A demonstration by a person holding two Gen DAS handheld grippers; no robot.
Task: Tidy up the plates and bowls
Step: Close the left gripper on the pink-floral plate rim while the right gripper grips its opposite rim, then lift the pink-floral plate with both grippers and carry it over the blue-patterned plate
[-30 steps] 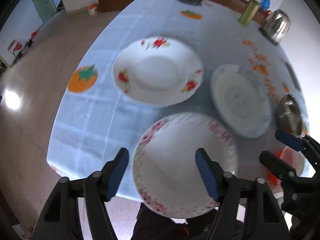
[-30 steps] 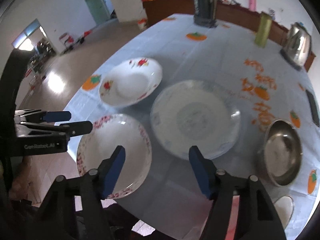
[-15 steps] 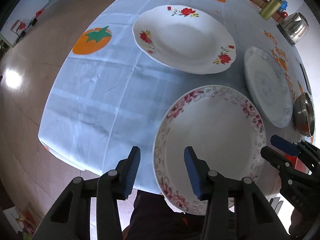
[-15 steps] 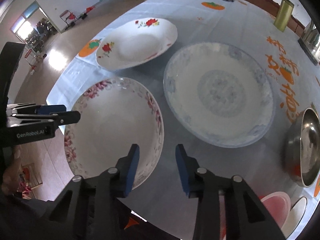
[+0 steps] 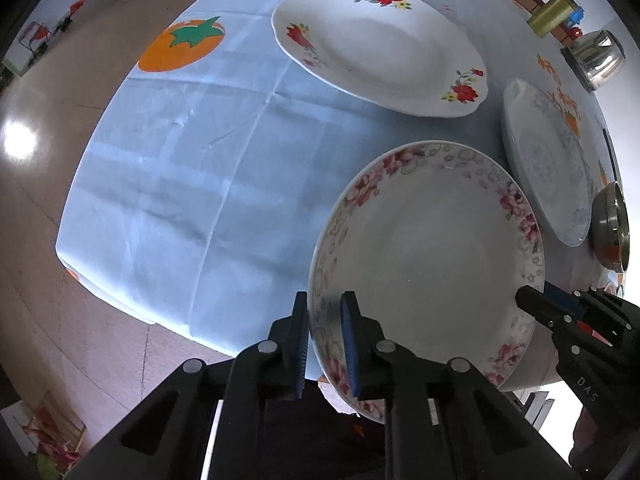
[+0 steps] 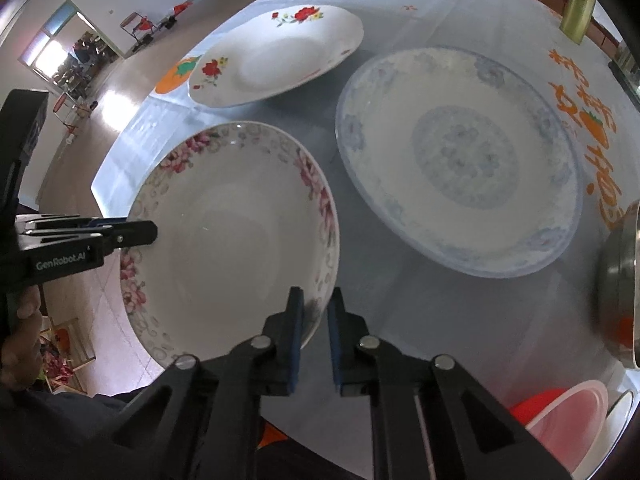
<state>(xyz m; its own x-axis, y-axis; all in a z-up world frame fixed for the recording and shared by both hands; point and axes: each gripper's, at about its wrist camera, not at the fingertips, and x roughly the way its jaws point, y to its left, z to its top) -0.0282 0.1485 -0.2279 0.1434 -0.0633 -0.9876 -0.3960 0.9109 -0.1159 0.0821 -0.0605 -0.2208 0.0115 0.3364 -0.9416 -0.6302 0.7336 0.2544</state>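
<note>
- Left wrist view: my left gripper (image 5: 325, 332) has just been closing, and its pads now pinch the near left rim of the pink plate (image 5: 432, 248).
- My right gripper (image 6: 316, 328) has also just been closing; it clamps the opposite rim of the same plate.
- I see the plate at the table edge (image 5: 132, 280), beside the red-flower plate (image 5: 380, 44) and blue plate (image 6: 460, 160).
</note>
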